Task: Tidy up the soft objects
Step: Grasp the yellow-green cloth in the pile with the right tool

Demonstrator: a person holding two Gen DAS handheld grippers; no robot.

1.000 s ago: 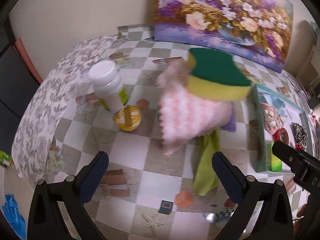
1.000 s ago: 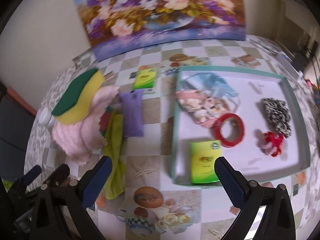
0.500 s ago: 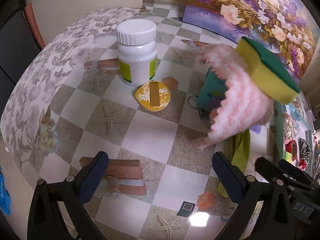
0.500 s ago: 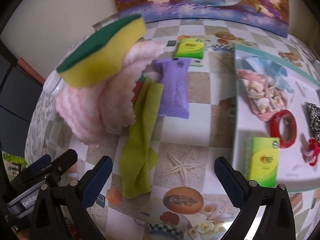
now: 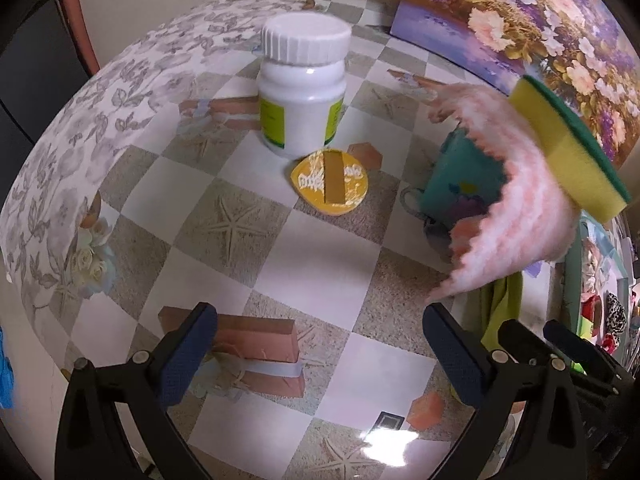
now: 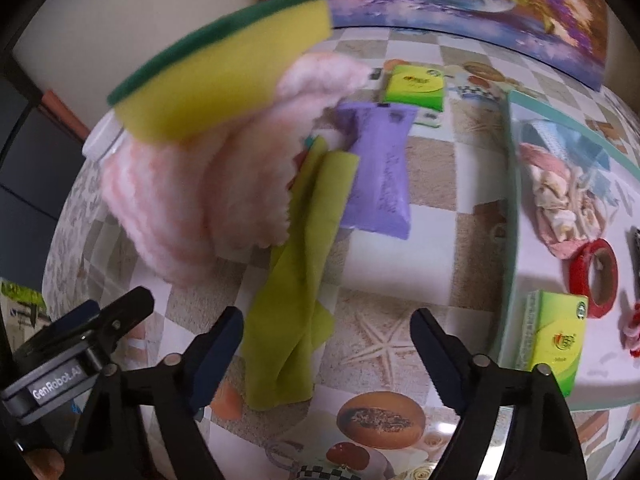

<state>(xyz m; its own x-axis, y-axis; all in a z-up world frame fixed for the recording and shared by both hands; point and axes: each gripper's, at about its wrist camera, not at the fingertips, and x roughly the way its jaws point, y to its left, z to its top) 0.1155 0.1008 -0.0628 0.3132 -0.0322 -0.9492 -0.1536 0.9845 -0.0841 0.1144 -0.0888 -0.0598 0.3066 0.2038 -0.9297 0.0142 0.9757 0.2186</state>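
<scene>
A yellow-and-green sponge (image 6: 224, 68) sits on top of a fluffy pink cloth (image 6: 208, 184); both also show in the left wrist view, sponge (image 5: 568, 148) over cloth (image 5: 516, 216). A green cloth (image 6: 296, 280) and a purple pouch (image 6: 380, 176) lie beside the pile. A teal tray (image 6: 508, 216) on the right holds fabric pieces, a red tape ring and a green packet. My left gripper (image 5: 320, 352) is open and empty, left of the pile. My right gripper (image 6: 328, 344) is open and empty, just above the green cloth.
A white bottle (image 5: 304, 84) and a yellow lid (image 5: 330, 182) stand on the checked tablecloth. A teal bag (image 5: 460, 176) lies behind the pink cloth. A flower painting (image 5: 540, 32) leans at the back. A green packet (image 6: 416, 86) lies beyond the pouch. The table's left edge (image 5: 40, 208) curves down.
Both grippers have moved forward and left toward the soft pile. The bottle and lid now fill the left view; the pile looms larger in the right view. Both stay open.
</scene>
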